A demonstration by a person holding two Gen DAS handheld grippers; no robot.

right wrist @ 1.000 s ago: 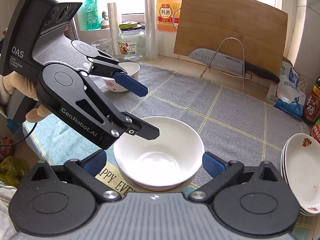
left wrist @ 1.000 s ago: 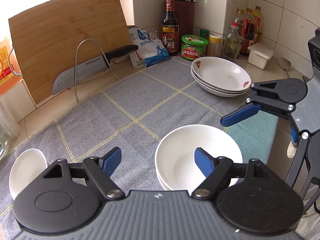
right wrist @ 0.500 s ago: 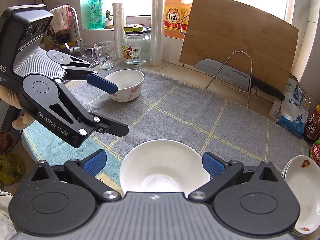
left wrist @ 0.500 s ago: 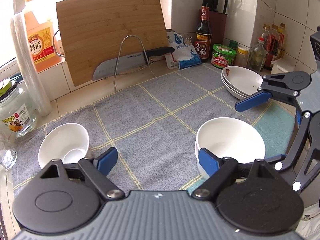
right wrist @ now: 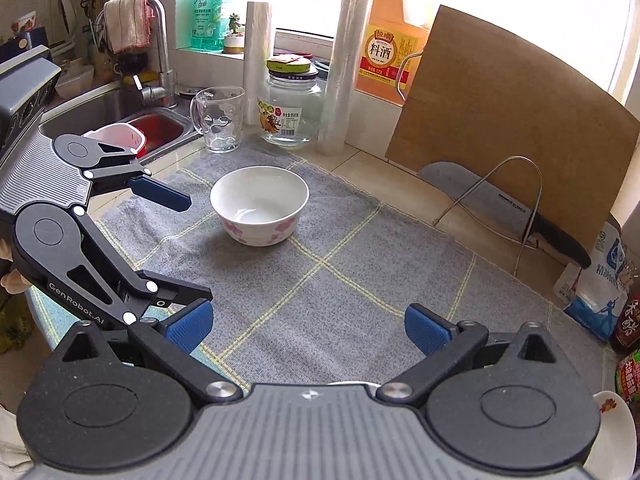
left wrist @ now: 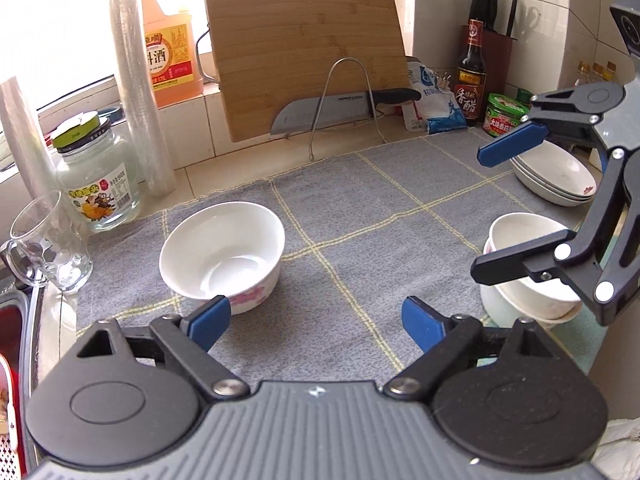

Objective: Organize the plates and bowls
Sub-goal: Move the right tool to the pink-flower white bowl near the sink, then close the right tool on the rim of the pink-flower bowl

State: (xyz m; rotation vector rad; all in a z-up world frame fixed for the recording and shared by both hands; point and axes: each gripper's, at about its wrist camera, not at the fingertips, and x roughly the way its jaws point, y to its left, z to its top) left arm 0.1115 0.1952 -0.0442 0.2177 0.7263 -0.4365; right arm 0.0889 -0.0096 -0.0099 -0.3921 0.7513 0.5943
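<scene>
A white bowl with pink flowers (left wrist: 222, 258) stands alone on the grey cloth (left wrist: 360, 216), just ahead and left of my open, empty left gripper (left wrist: 316, 318). It also shows in the right wrist view (right wrist: 260, 204). A stack of plain white bowls (left wrist: 524, 272) sits at the right, partly behind my right gripper (left wrist: 496, 208), which is open and empty above it. A stack of white plates (left wrist: 556, 174) with red flower marks lies further back right. In the right wrist view my right gripper (right wrist: 308, 326) is open over bare cloth (right wrist: 340, 280).
A cutting board (left wrist: 308, 56) and knife (left wrist: 340, 108) lean on a wire rack at the back. A glass jar (left wrist: 96, 176), glass mug (left wrist: 48, 244), film rolls and oil jug (left wrist: 168, 36) stand left. Sauce bottles and jars (left wrist: 472, 76) stand back right. The sink (right wrist: 120, 120) lies left.
Both grippers have swung left: the flowered bowl has come closer and more central, and the white bowl stack has slid to the right edge and under the right gripper.
</scene>
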